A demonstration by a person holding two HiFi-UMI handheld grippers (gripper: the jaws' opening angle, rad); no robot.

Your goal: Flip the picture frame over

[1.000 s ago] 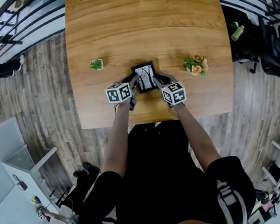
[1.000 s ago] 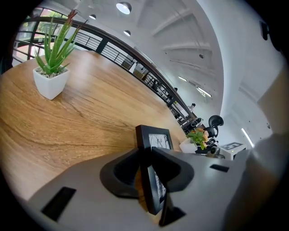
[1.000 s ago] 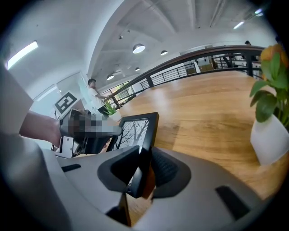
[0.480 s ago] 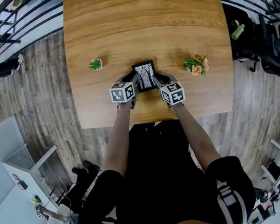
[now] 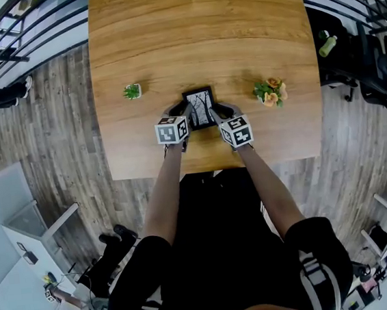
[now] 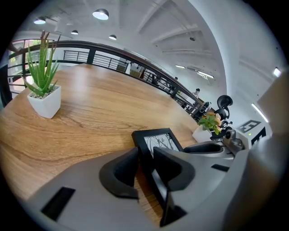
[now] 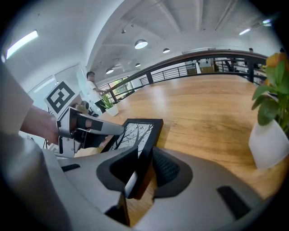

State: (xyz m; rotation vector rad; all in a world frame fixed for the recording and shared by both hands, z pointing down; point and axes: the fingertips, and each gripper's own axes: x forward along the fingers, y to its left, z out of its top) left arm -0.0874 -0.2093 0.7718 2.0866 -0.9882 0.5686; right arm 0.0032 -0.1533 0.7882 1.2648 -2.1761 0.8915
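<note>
Release step, by the look: black rectangular picture frame (image 5: 201,107) lies print-up near the light wooden table's (image 5: 201,33) near edge, its side edges pinched by the left gripper (image 6: 145,158), whose narrow jaws have just been opening, and the right gripper (image 7: 144,164); next, both should part fully and back off.

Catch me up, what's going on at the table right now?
A person is working a picture frame at the near side of a wooden table, with a hand-held gripper in each hand. The right hand-held gripper is clamped on the frame's right edge. The left hand-held gripper grips the left edge, though its jaws have just been opening slightly. The printed side faces up, so the flip is not done yet. A small green plant and a pot of flowers stand to either side.
</note>
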